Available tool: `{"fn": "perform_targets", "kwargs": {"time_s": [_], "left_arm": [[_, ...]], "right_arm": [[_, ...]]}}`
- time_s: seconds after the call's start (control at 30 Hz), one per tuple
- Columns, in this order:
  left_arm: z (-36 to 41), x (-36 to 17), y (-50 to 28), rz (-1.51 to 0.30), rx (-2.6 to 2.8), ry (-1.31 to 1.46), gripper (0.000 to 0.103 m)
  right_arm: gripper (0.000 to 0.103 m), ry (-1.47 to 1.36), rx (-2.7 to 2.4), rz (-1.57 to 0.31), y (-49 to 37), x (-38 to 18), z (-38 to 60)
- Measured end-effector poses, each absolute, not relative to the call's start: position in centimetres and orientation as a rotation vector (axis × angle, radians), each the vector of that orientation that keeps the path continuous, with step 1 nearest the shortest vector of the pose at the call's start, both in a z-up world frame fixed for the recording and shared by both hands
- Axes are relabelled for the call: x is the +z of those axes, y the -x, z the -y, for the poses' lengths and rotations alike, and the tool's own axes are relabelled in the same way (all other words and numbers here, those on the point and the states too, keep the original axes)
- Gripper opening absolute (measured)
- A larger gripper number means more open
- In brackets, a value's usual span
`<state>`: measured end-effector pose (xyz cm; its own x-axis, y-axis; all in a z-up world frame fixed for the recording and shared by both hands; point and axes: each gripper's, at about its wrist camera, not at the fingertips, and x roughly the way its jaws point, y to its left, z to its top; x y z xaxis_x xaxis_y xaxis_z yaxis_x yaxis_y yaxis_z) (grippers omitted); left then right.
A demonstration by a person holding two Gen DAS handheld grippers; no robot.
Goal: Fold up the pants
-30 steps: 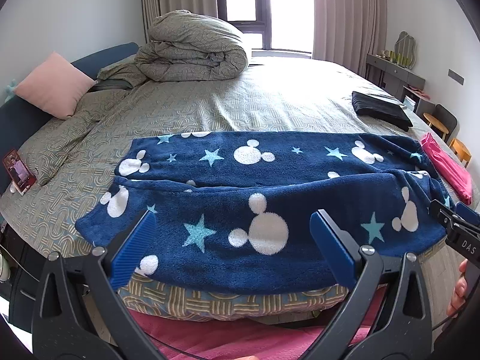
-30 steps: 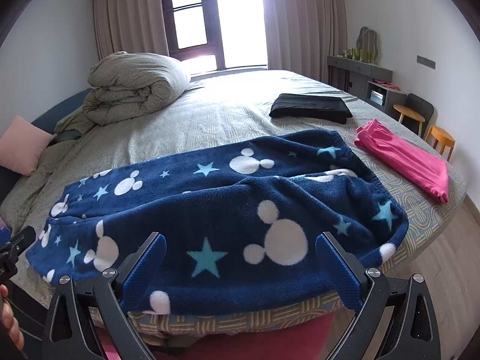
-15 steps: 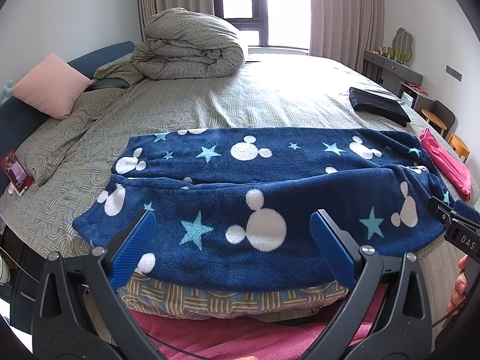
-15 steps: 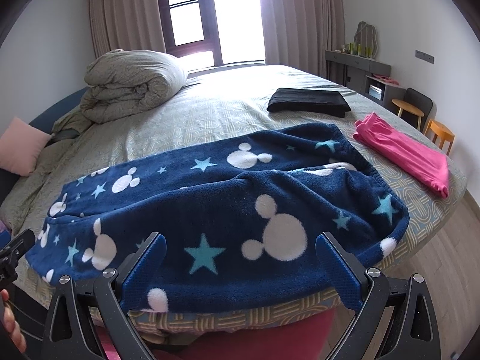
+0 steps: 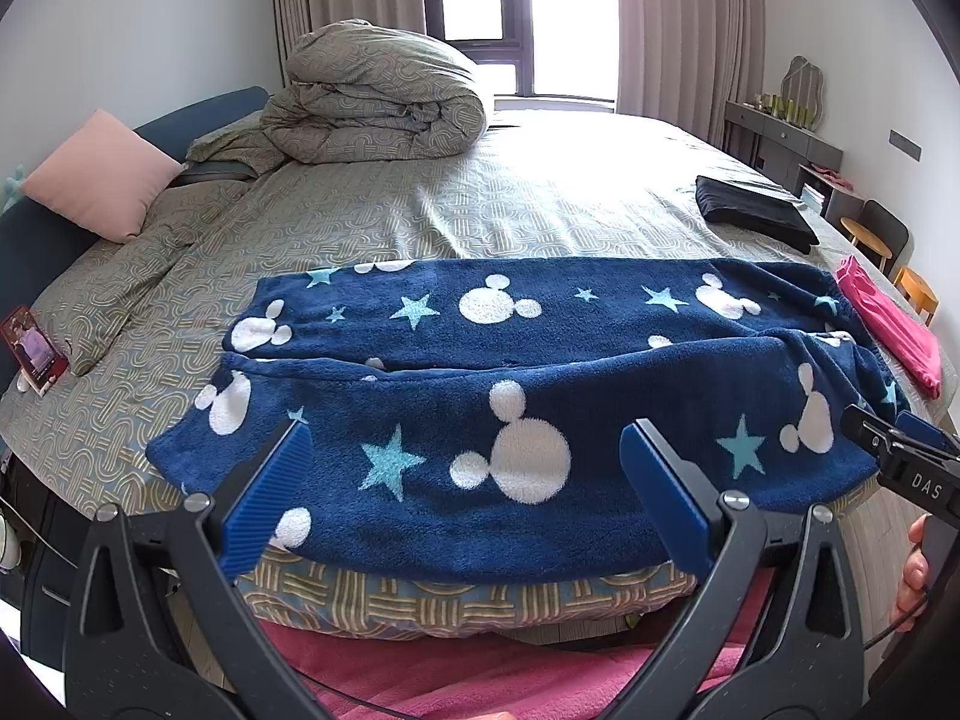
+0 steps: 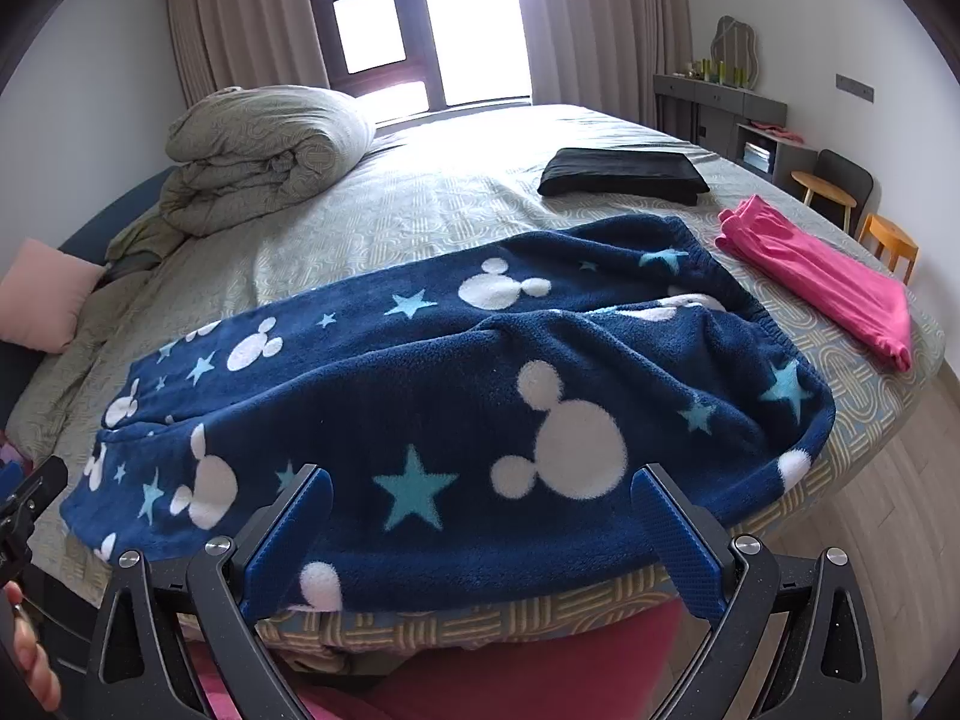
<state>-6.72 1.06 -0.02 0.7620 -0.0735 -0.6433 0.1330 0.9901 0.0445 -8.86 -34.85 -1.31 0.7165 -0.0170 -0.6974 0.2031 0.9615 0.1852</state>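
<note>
Navy fleece pants (image 5: 510, 384) with white mouse heads and light-blue stars lie flat across the near edge of the bed, legs side by side, cuffs to the left, waistband to the right; they also show in the right wrist view (image 6: 456, 396). My left gripper (image 5: 474, 492) is open and empty, hovering just before the near leg. My right gripper (image 6: 480, 534) is open and empty, before the near leg toward the waist end. The right gripper's tip shows at the left view's right edge (image 5: 900, 456).
Folded pink pants (image 6: 822, 282) and a folded black garment (image 6: 624, 171) lie on the bed at the right. A rolled duvet (image 5: 378, 102) and pink pillow (image 5: 102, 174) sit at the far left. A dresser and stools stand by the right wall.
Both grippers have moved slightly, so the pants sit a little lower and nearer in each view. Both stay open and empty; the pants have not moved.
</note>
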Motion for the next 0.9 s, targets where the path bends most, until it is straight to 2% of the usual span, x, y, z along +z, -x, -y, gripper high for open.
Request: {"fn": "perform_targets", "kwargs": {"time_s": [0.67, 0.9], "left_arm": [[-1.1, 0.0, 6.7, -0.708, -0.104, -0.097, 0.102], [-6.2, 0.1, 3.2, -0.745, 0.035, -0.052, 0.102]], "right_arm": [[0.102, -0.275, -0.12, -0.789, 8.7, -1.8, 35.0], [0.102, -0.34, -0.192, -0.763, 10.3, -1.9, 38.7]]}}
